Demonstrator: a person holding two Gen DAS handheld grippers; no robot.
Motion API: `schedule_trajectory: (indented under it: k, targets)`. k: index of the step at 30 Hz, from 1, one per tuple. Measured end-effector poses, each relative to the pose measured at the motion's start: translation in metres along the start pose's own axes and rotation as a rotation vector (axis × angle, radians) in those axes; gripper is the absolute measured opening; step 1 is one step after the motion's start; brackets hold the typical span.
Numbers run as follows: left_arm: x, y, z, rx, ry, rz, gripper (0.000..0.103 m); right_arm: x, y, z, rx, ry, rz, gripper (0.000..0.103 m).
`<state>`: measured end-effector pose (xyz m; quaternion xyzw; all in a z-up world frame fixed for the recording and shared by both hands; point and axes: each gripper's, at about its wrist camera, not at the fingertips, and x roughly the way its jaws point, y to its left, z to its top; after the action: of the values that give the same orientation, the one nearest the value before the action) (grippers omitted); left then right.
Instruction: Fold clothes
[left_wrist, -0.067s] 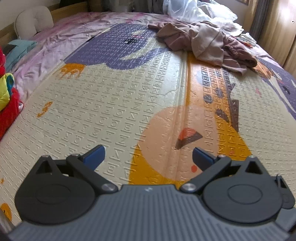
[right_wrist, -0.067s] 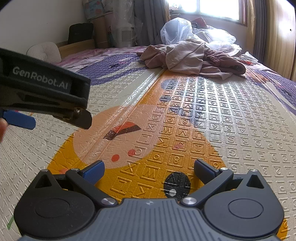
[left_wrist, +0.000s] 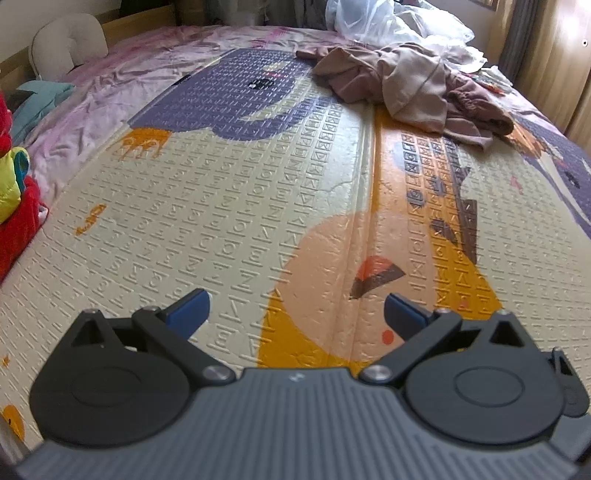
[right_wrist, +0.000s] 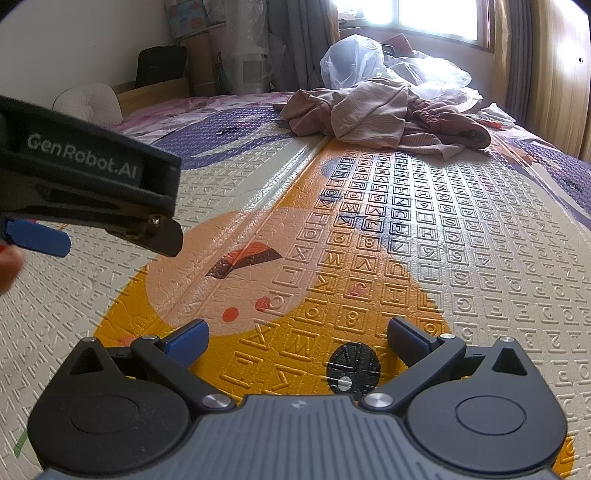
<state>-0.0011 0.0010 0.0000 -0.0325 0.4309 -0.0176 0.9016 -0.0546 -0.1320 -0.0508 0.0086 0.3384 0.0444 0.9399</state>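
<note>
While both of my grippers hover low over the play mat (left_wrist: 229, 206), neither has anything between its fingers. Starting at the far left of the left wrist view, I see a red and yellow bundle (left_wrist: 14, 199) at the mat's edge, a teal cloth (left_wrist: 40, 99) behind it on the pink bedsheet (left_wrist: 122, 74), and a cream pillow (left_wrist: 66, 44) near the headboard. My left gripper (left_wrist: 295, 314) is spread wide, its blue fingertips (left_wrist: 188, 310) well apart above the cream and orange print, just to the left of the mat's centre crease (left_wrist: 369, 192). Further right and far ahead, the pile of brownish-pink clothes (left_wrist: 410, 85) lies crumpled at the far end of the mat, straddling the crease, well apart from both grippers, with clear plastic bags (left_wrist: 391, 22) behind it. In the right wrist view, my left gripper's body comes in from the left edge, with part of a hand (right_wrist: 7, 266) below it. My right gripper (right_wrist: 295, 339) is also spread wide, over the orange patch of embossed letters, with a small black disc (right_wrist: 352, 369) on the mat between its fingers. The clothes pile (right_wrist: 380, 114) sits far ahead, slightly right of centre, with the bright window (right_wrist: 439, 14) behind it and curtains (right_wrist: 546, 74) at the right edge.
</note>
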Motion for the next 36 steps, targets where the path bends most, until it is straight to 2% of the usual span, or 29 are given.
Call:
schedule_trajectory:
  k: [6, 19, 30, 36]
  targets:
    - [-0.002, 0.003, -0.002, 0.010, -0.028, 0.010, 0.103, 0.000, 0.000, 0.000, 0.001, -0.001, 0.001, 0.103]
    - [0.001, -0.003, 0.000, 0.025, -0.021, 0.035, 0.103, 0.001, 0.000, 0.000, 0.000, -0.001, 0.000, 0.103]
    - [0.011, 0.000, -0.001, 0.019, 0.022, 0.032, 0.103, 0.000, 0.001, 0.000, -0.006, 0.003, -0.005, 0.103]
    - [0.027, 0.004, 0.000, -0.017, 0.114, 0.021, 0.103, -0.003, -0.012, 0.005, 0.059, -0.002, 0.026, 0.103]
